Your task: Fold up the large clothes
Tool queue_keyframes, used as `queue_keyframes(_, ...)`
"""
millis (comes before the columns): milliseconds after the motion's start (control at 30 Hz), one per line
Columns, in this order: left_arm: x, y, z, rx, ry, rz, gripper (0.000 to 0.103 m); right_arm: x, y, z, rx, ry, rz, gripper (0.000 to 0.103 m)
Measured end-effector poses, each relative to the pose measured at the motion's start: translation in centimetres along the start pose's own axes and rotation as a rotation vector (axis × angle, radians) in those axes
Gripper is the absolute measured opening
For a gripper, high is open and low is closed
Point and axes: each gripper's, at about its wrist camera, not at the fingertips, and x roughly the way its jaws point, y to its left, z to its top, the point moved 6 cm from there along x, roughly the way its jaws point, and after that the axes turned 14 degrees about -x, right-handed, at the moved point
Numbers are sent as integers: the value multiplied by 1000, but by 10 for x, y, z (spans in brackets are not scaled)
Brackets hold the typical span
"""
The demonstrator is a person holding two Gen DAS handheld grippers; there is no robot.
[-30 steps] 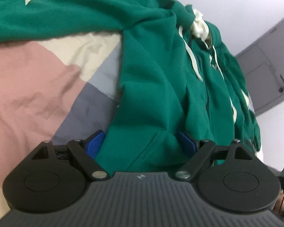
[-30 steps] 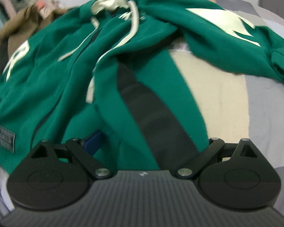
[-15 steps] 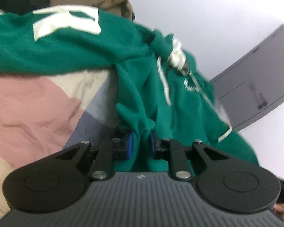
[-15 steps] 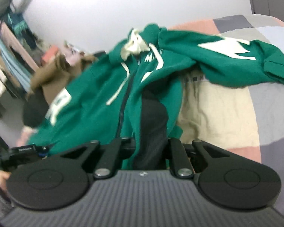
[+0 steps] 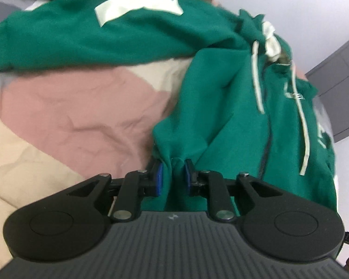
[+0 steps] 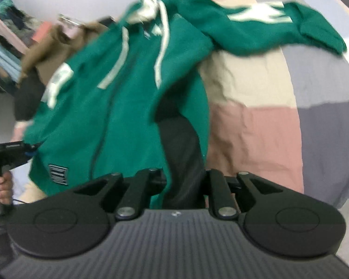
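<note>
A large green zip hoodie (image 5: pixel 232 107) with cream drawstrings and cream patches hangs lifted above a patchwork bedspread (image 5: pixel 69 116). My left gripper (image 5: pixel 173 176) is shut on a bunch of its green hem. One sleeve with a cream patch (image 5: pixel 137 2) trails across the bed behind. In the right wrist view the hoodie (image 6: pixel 128 107) hangs with its dark lining showing, and my right gripper (image 6: pixel 182 181) is shut on that hem corner. The left gripper (image 6: pixel 9 153) shows at the far left, holding the other corner.
The bedspread (image 6: pixel 267 121) has pink, cream and grey patches. A brown garment (image 6: pixel 58 41) lies beyond the hoodie. A grey cabinet door (image 5: pixel 337 86) stands at the right of the left wrist view. Hanging clothes (image 6: pixel 2 34) fill the far left.
Both grippers closed on the hoodie's hem and lifted it. The garment now hangs stretched between them, higher off the bed, with the sleeves trailing.
</note>
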Motion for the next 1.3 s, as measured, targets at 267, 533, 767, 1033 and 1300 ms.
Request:
queue_keyframes(267, -32, -13, 2, 44, -117, 46, 64, -20, -36, 4, 115, -45, 21, 59)
queue_keyframes(533, -65, -86, -9, 195, -285, -41, 71, -32, -120, 38, 200, -216, -89, 70)
queue_keyframes(767, 0, -146, -38, 289, -248, -105, 71, 2, -190, 95, 95, -353, -288, 70)
queue_keyframes(1033, 61, -174, -53, 401, -334, -115, 71, 75, -256, 138, -34, -330, -517, 71)
queue_keyframes(1300, 107, -172, -54, 413, -282, -85, 71, 82, -290, 154, -206, -391, -743, 46)
